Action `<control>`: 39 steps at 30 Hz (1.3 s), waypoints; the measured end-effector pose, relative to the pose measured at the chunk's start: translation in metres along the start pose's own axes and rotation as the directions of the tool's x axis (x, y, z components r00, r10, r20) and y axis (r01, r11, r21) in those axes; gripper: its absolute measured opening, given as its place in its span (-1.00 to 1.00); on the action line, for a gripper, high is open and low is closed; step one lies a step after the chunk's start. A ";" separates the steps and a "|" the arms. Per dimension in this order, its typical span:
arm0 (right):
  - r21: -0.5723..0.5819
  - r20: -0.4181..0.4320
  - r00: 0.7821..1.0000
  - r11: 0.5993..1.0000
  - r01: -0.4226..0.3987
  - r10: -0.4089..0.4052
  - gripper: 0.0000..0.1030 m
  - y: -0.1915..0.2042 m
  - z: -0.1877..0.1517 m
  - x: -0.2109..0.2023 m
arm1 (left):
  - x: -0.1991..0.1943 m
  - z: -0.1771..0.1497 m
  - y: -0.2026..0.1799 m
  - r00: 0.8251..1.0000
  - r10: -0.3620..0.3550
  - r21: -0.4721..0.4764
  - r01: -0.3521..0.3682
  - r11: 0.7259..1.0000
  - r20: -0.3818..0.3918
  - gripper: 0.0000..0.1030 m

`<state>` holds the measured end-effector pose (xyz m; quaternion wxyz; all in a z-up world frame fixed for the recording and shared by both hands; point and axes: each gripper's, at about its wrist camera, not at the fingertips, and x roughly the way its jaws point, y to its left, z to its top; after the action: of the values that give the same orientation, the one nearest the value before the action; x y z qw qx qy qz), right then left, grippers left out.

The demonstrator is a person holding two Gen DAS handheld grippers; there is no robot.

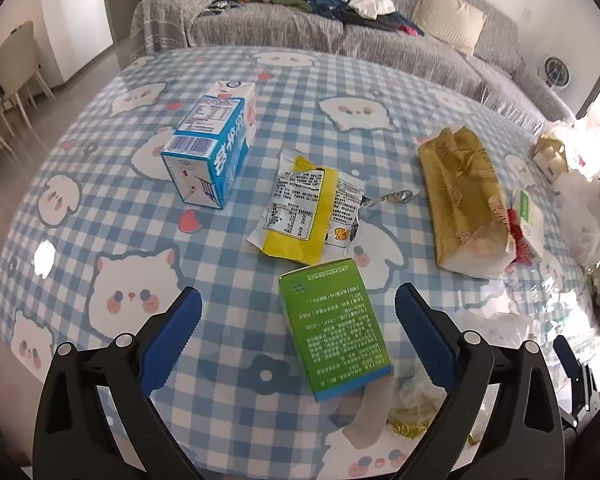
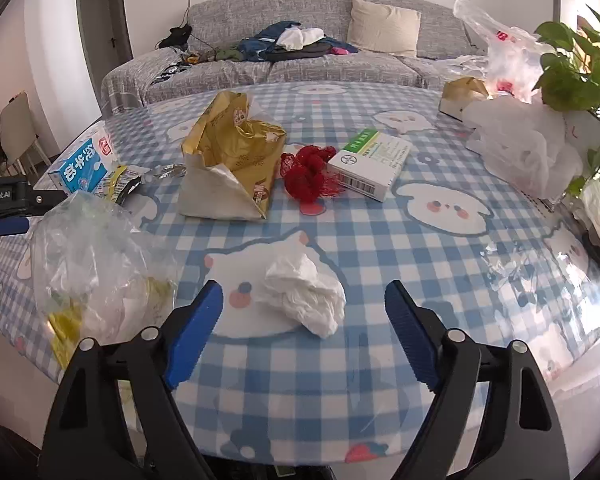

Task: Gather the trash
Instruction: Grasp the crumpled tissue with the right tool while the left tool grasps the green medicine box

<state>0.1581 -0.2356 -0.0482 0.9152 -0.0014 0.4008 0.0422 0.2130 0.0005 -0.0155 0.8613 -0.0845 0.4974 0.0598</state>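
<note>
Left gripper point(image 1: 298, 312) wide over green box point(image 1: 336, 326), right gripper point(image 2: 303, 307) wide (empty) around tissue point(image 2: 305, 294), checked table point(image 2: 380, 240)

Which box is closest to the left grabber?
The green box, lying flat right between the open left gripper's fingers. The blue-and-white milk carton sits farther back on the table.
</note>
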 end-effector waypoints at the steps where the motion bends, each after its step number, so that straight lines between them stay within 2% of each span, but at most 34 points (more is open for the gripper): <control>1: 0.000 -0.002 1.000 1.000 -0.002 0.002 0.49 0.000 0.001 0.002 | 0.002 0.001 -0.001 1.000 0.001 0.002 -0.001 1.000 -0.003 0.82; 10: -0.001 -0.043 0.999 1.000 -0.028 0.028 0.12 -0.004 0.007 0.020 | 0.031 0.005 -0.005 0.997 0.014 0.013 -0.013 1.000 -0.078 0.56; 14: -0.004 -0.059 0.998 0.999 -0.039 0.038 -0.08 -0.004 0.007 0.025 | 0.039 0.004 -0.007 0.995 0.007 0.016 -0.005 1.000 -0.103 0.34; 18: -0.003 -0.066 0.997 0.999 -0.041 0.040 -0.20 -0.004 0.008 0.027 | 0.045 0.001 -0.008 0.992 -0.004 0.018 0.007 1.000 -0.129 0.09; 23: -0.004 -0.079 0.996 0.999 -0.046 0.046 -0.39 -0.004 0.008 0.030 | 0.044 0.001 -0.009 0.994 0.000 0.026 0.003 1.000 -0.114 -0.10; 39: 0.032 -0.055 0.998 0.999 -0.041 0.043 -0.44 -0.007 0.006 0.017 | 0.015 -0.009 0.004 0.998 0.012 0.028 -0.010 1.000 -0.060 -0.11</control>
<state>0.1746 -0.2413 -0.0564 0.9025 0.0200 0.4267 0.0554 0.2121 0.0031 -0.0328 0.8466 -0.0717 0.5245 0.0553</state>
